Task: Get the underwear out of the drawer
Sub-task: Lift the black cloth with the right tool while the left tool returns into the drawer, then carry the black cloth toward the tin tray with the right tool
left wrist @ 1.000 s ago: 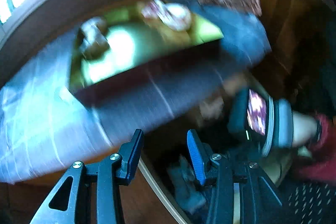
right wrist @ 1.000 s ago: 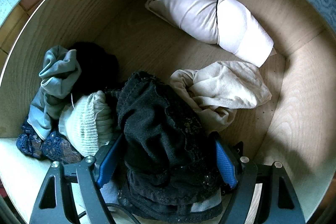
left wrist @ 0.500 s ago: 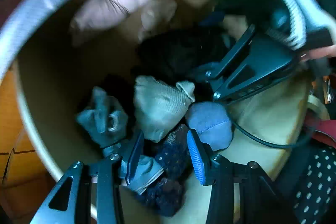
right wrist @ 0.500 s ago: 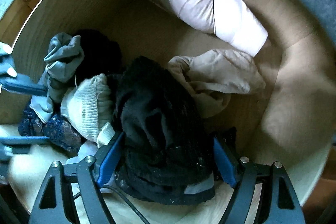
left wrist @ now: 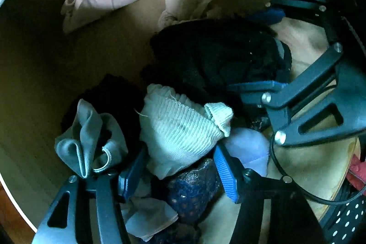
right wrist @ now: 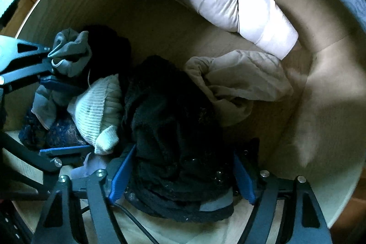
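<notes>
Right wrist view, centre: right gripper spread, straddling black lacy underwear bundle; risking snagging neighbouring cream ribbed knit sock. Left gripper likewise spread.

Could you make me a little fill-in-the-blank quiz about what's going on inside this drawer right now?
1. The right gripper has its jaws on either side of a bundle of ____ fabric.
2. The left gripper has its jaws open around a ribbed garment coloured ____.
3. The pale pink rolled bundle lies near the drawer's ____ wall, away from both grippers.
4. The wrinkled beige cloth is touched by ____ gripper.

Missing words: black; white; far; neither
</notes>
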### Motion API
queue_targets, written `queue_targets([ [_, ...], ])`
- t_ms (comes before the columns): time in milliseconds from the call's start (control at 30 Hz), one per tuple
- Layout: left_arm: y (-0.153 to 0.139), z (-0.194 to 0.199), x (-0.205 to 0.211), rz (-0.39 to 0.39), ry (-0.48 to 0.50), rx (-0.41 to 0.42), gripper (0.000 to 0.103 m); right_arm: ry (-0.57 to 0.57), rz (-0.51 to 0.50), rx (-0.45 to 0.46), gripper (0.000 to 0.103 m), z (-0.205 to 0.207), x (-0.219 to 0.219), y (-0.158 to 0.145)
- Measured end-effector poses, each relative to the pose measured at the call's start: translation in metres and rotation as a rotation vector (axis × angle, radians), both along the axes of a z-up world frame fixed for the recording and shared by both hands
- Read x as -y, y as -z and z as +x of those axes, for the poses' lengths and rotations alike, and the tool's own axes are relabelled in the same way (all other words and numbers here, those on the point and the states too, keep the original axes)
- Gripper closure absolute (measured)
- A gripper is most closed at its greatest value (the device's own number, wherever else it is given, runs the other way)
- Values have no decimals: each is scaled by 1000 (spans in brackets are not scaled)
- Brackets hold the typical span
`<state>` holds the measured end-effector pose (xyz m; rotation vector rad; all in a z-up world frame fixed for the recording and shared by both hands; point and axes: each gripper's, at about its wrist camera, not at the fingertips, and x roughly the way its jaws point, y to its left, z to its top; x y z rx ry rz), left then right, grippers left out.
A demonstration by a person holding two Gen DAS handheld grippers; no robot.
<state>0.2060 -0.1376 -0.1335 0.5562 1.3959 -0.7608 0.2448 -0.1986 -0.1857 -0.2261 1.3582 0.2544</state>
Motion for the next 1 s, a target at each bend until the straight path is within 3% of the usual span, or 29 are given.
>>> queue_targets([
  [133,0,4,-18,-46,-38,-21,43,19,30,18,34,-4,13,-5],
  [600,11,-4,-16,-27,-30,20,42,113,200,84,40,-40,43,-65],
  [1000,14,-6,-3,-1,-18,23,42,161,209,176,40,-76,69,-135],
])
